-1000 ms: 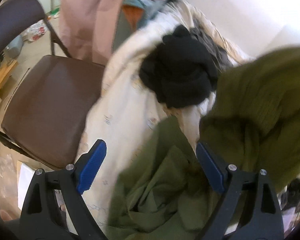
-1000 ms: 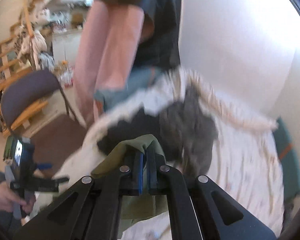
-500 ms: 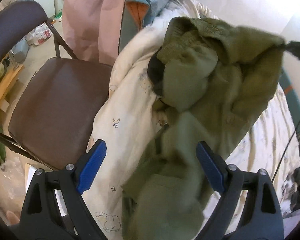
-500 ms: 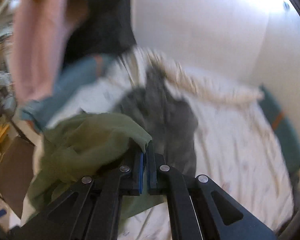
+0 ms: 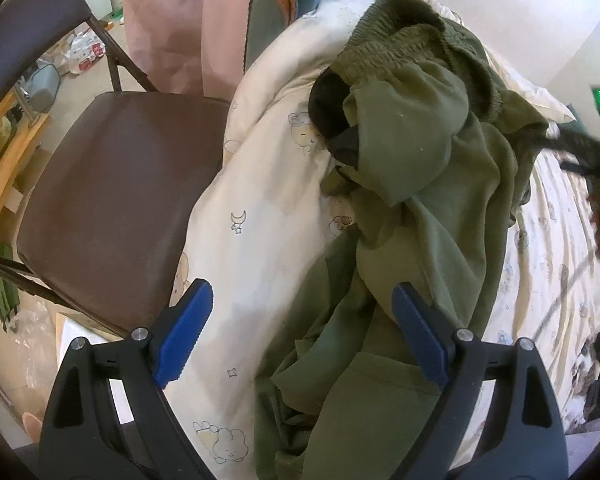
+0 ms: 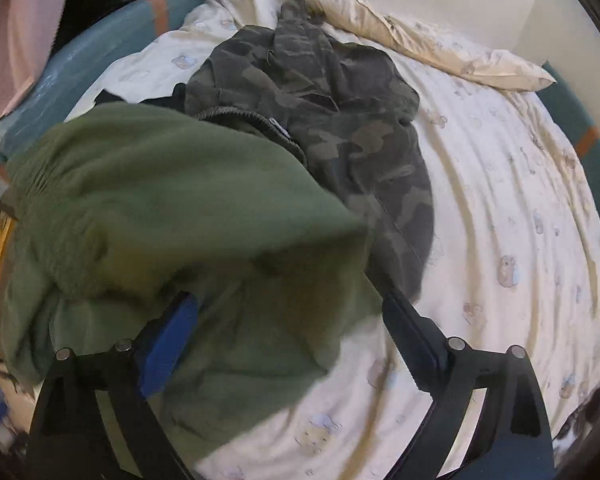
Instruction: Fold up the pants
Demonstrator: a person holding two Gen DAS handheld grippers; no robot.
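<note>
Now the right gripper (image 6: 288, 328) is springing open: a second ago its pads were pinched on a bunched edge of the olive pants (image 5: 412, 208), and here the jaws stand wide, with blurred green cloth slumping between them but pressed by neither pad. The garment has been let go. The left gripper (image 5: 300, 328) also hangs wide open, as it did a second earlier, holding nothing; its right finger overlaps the near end of the pants in the left wrist view, while its left finger sits over bare printed sheet (image 5: 252, 240).

Between the two views, the pants now lie in a crumpled heap on the bed, having come down from mid-air over the last second. A loose leg end trails toward the left gripper, and the elastic waistband (image 5: 396, 36) lies farther off, curled open at the top of the pile. A black garment (image 5: 332, 104) peeks out from under the waist end. Beyond it, in the right wrist view, camouflage pants (image 6: 332, 112) lie spread on the sheet, touching the olive heap's far side. A brown chair (image 5: 112, 200) stands just beside the bed.

Judged from this, the pants have only been dropped onto the working surface; they are bunched, not flat, so spreading them probably comes before any fold.
</note>
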